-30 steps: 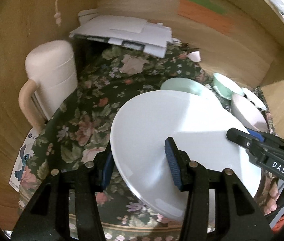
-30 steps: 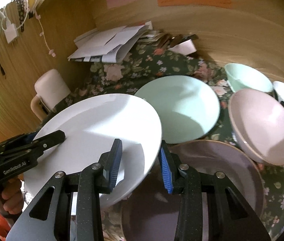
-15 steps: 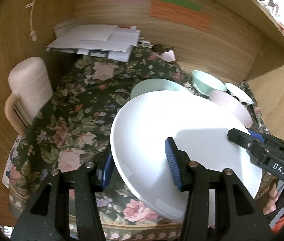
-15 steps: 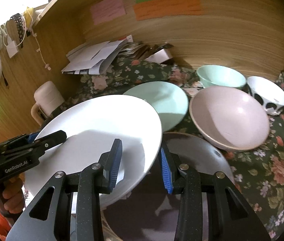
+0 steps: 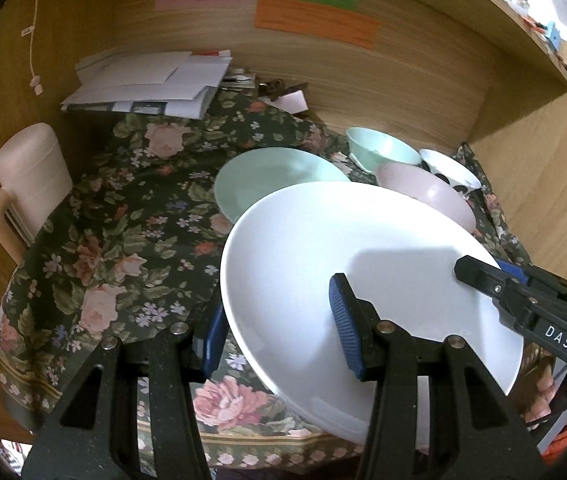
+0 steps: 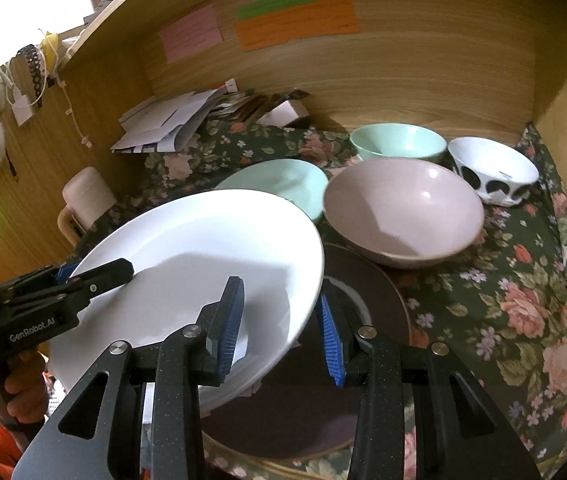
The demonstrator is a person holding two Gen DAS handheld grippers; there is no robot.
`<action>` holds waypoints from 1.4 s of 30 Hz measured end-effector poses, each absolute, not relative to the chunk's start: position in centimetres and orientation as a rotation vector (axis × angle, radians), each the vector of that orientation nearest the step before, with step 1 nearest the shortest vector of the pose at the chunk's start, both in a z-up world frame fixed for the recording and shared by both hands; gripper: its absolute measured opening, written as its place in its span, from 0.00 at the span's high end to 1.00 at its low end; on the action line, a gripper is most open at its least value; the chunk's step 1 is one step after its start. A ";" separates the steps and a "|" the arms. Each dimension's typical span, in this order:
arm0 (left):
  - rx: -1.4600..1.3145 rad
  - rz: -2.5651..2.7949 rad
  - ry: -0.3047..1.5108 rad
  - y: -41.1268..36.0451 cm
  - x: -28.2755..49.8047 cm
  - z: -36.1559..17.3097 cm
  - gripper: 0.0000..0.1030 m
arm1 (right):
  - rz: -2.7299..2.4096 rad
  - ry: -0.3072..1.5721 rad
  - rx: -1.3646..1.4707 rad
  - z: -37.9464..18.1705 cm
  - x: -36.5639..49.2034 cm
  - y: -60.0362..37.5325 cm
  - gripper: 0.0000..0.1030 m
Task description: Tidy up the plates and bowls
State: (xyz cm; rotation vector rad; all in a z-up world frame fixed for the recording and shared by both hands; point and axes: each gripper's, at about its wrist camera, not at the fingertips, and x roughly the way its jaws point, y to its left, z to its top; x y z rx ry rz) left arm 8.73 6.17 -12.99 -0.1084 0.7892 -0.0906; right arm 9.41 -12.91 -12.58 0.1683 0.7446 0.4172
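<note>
A large white plate (image 5: 363, 256) (image 6: 203, 248) is held off the table between both grippers. My left gripper (image 5: 279, 328) is shut on its left rim; my right gripper (image 6: 279, 320) is shut on its right rim. Each gripper shows in the other's view, the right one (image 5: 523, 304) and the left one (image 6: 63, 292). Under the plate lies a dark brown plate (image 6: 363, 304). Behind are a mint green plate (image 5: 267, 176) (image 6: 283, 180), a pink bowl (image 6: 403, 208) (image 5: 431, 196), a mint bowl (image 6: 397, 142) (image 5: 379, 152) and a white bowl with black spots (image 6: 491, 172) (image 5: 447, 168).
The floral tablecloth (image 5: 123, 240) covers a desk inside a wooden alcove (image 6: 403, 72). A stack of papers (image 5: 151, 84) lies at the back left. A cream lidded mug (image 5: 31, 176) stands at the left wall. Coloured notes (image 6: 295, 20) stick to the back wall.
Both grippers have lifted the white plate up and back from the table. More of the bowls and the back wall shows now. The grips on the plate have not changed.
</note>
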 end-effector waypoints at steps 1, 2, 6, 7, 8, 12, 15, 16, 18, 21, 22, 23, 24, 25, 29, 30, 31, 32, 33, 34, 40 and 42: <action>-0.108 -0.094 0.792 6.0 8.7 -13.1 0.53 | 0.414 0.747 0.172 -12.7 9.3 -13.2 0.67; -0.108 -0.098 0.794 5.8 8.6 -13.2 0.53 | 0.412 0.749 0.175 -12.8 9.2 -13.5 0.67; -0.112 -0.106 0.808 5.0 8.5 -13.9 0.53 | 0.402 0.765 0.178 -13.3 8.8 -14.1 0.67; -0.113 -0.107 0.813 4.9 8.4 -14.2 0.53 | 0.401 0.771 0.179 -13.5 8.8 -14.2 0.67; -0.115 -0.107 0.817 4.7 8.4 -14.4 0.53 | 0.402 0.776 0.179 -13.6 8.9 -14.3 0.67; -0.120 -0.114 0.841 4.2 8.6 -15.3 0.53 | 0.392 0.798 0.185 -14.4 8.8 -14.9 0.67; -0.119 -0.121 0.859 3.7 8.8 -16.0 0.53 | 0.384 0.815 0.193 -15.1 8.8 -15.2 0.67; -0.119 -0.122 0.865 3.6 8.9 -16.2 0.53 | 0.382 0.820 0.195 -15.3 8.9 -15.3 0.67; -0.118 -0.127 0.876 3.3 9.1 -16.6 0.53 | 0.375 0.830 0.197 -15.7 9.0 -15.5 0.67; -0.117 -0.131 0.890 2.9 9.5 -17.2 0.53 | 0.367 0.841 0.202 -16.1 9.2 -15.7 0.67; -0.118 -0.131 0.893 2.9 9.5 -17.3 0.53 | 0.365 0.844 0.204 -16.2 9.3 -15.8 0.67; -0.118 -0.131 0.896 2.8 9.7 -17.4 0.53 | 0.363 0.849 0.207 -16.4 9.4 -15.9 0.67; -0.117 -0.133 0.901 2.7 9.8 -17.5 0.53 | 0.362 0.852 0.208 -16.5 9.5 -15.9 0.67; -0.117 -0.132 0.906 2.6 9.9 -17.6 0.53 | 0.361 0.857 0.209 -16.7 9.6 -16.0 0.67; -0.115 -0.130 0.920 2.4 10.4 -18.2 0.53 | 0.358 0.871 0.216 -17.2 10.0 -16.1 0.68; -0.115 -0.130 0.922 2.3 10.5 -18.3 0.53 | 0.358 0.874 0.216 -17.3 10.0 -16.1 0.67; -0.112 -0.130 0.924 2.3 10.6 -18.4 0.53 | 0.358 0.877 0.217 -17.5 10.1 -16.2 0.67; -0.110 -0.127 0.926 2.2 10.7 -18.5 0.53 | 0.361 0.878 0.220 -17.5 10.2 -16.2 0.68; -0.109 -0.125 0.928 2.2 10.8 -18.7 0.53 | 0.363 0.878 0.224 -17.6 10.2 -16.3 0.68; -0.111 -0.125 0.930 2.2 10.9 -18.7 0.53 | 0.365 0.878 0.228 -17.6 10.2 -16.3 0.68; -0.125 -0.121 0.947 2.4 11.3 -19.2 0.53 | 0.369 0.884 0.227 -17.6 10.5 -16.4 0.68; -0.121 -0.121 0.947 2.4 11.4 -19.3 0.53 | 0.373 0.888 0.233 -17.6 10.5 -16.5 0.67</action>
